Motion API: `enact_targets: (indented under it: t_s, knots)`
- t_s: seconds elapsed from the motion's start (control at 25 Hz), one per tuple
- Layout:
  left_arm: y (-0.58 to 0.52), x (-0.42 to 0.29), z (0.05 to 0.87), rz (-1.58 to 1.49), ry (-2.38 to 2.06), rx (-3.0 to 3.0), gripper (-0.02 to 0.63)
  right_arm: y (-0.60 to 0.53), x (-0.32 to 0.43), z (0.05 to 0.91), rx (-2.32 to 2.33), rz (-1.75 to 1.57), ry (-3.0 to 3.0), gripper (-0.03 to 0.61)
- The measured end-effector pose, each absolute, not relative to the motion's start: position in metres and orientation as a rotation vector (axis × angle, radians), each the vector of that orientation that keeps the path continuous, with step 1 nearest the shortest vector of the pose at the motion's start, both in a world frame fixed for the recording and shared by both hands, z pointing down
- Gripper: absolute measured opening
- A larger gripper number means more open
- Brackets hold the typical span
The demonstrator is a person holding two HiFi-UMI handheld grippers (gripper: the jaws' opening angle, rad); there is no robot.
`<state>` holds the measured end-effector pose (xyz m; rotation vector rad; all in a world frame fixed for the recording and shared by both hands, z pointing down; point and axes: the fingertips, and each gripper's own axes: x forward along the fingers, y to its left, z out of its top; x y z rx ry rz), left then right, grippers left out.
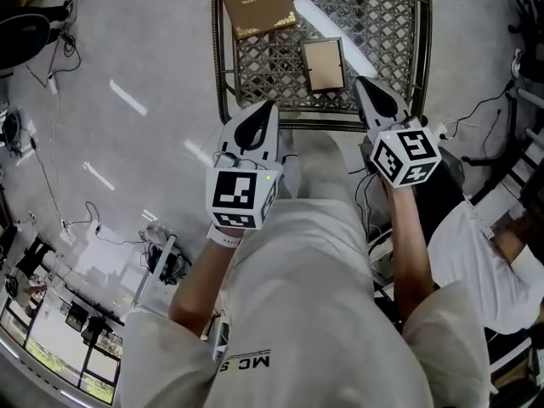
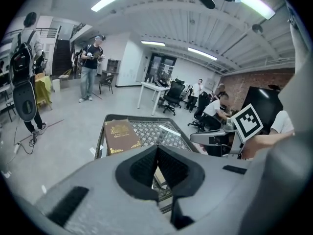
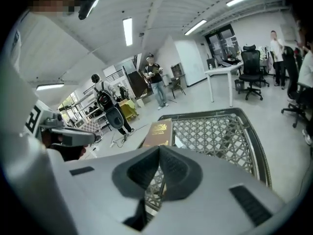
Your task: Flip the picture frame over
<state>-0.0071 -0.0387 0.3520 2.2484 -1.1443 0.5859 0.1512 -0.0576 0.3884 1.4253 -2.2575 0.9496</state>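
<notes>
The right gripper (image 1: 367, 92) and left gripper (image 1: 263, 113) are both pinched together, empty. The picture frame (image 1: 323, 64) lies flat on the mesh table (image 1: 382, 24), its long axis running twelve to six. It sits at eleven o'clock from the nearer right gripper and at one o'clock from the left.

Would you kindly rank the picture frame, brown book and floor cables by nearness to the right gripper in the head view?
1. The picture frame, just left of the right gripper.
2. The brown book, farther up-left.
3. The floor cables, far lower left.
</notes>
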Motion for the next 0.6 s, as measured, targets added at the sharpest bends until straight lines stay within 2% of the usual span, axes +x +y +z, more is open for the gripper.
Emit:
enact_targets:
  t_s: [0.6]
  knots:
    - [-0.032,-0.035,0.222,0.403,-1.202,2.439,0.021,-0.018,0.133,0.239,1.479,0.563,-2.369,0.018]
